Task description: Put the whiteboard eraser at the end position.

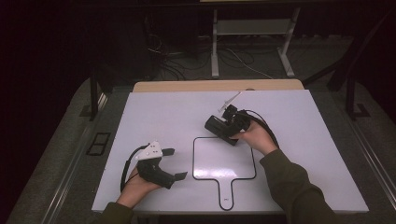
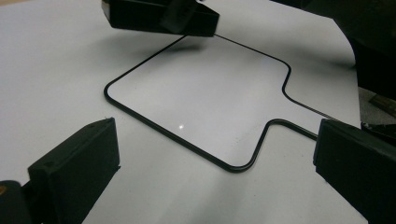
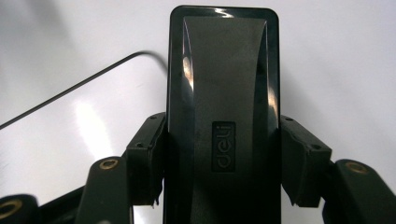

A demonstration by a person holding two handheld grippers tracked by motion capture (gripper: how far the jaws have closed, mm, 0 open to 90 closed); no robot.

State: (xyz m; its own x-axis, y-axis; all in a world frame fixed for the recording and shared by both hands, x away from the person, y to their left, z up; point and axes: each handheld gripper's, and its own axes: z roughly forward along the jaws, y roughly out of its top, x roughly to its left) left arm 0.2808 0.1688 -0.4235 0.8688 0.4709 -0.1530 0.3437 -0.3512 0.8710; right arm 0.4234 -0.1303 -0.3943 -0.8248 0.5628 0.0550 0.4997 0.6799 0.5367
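right gripper [image 1: 215, 125] is clamped on a black eraser block [image 3: 223, 107], jaws pressing its two long sides so the "deli" label faces up at the camera. gripped across the narrow width, likely so the flat underside stays free to meet the board. in the high view the block sits just over the top edge of the black outline [image 1: 224, 158], at its upper right, above the surface rather than resting on it, though the angle makes that hard to call for sure. the right hand [image 1: 256, 136] holds the gripper from behind, pointing left across the table [image 1: 154, 107], cable looping off past the wrist.

left gripper [image 1: 175, 163] is spread wide with nothing between the jaws. it lies just left of the outline, level with its lower half, jaws pointing toward it. looks parked there to stay out of the way while keeping the outline in sight. its own view shows the two jaws far apart at the bottom corners, the outline between them, and the held block [image 2: 161, 17] at the far top edge of the outline.

the outline is a paddle shape, rounded square with a handle toward the person. probably marks where the block goes, so the carry is mid-way: block at the rim, not yet set inside.
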